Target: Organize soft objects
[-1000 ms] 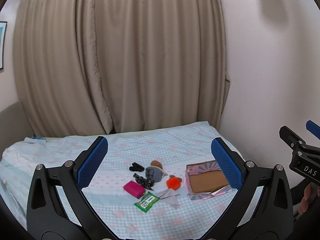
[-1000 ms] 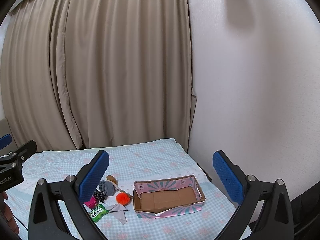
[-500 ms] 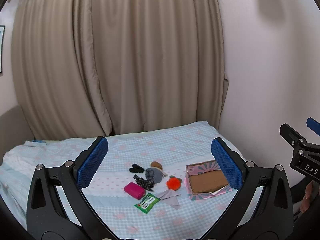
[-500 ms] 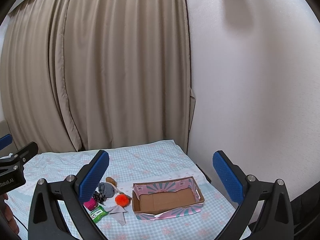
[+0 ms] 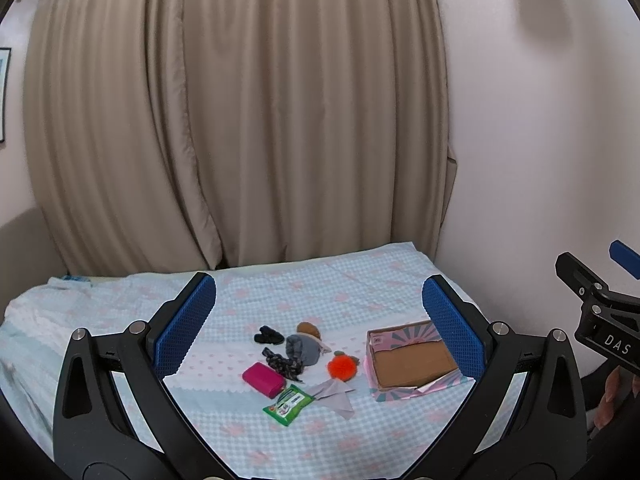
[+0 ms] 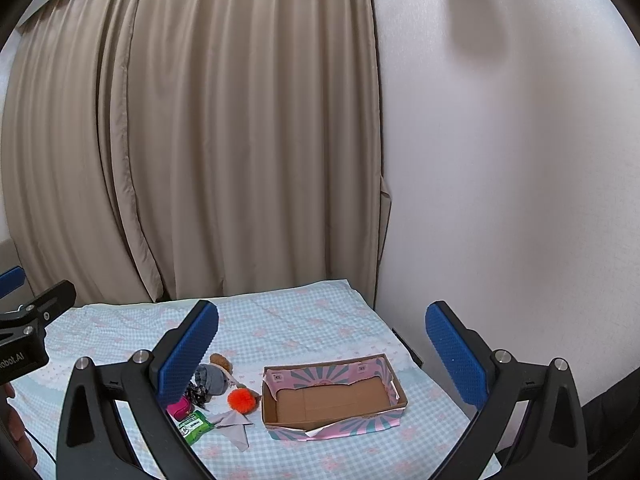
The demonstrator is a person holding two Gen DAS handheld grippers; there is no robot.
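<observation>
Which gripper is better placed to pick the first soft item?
Probably the left gripper: the pile with the orange pompom lies between its open fingers. The right gripper faces the empty box instead.

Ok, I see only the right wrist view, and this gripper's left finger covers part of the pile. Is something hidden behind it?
Observer: Yes. A small black item lies on the bed, just left of the grey plush.
Operator: And the pink pouch, is anything on top of it?
Observer: No. The pink pouch is uncovered; the green packet lies right by its near corner.
Operator: Does the left gripper hold something?
Observer: No. The left gripper is open and empty, above the bed.
</observation>
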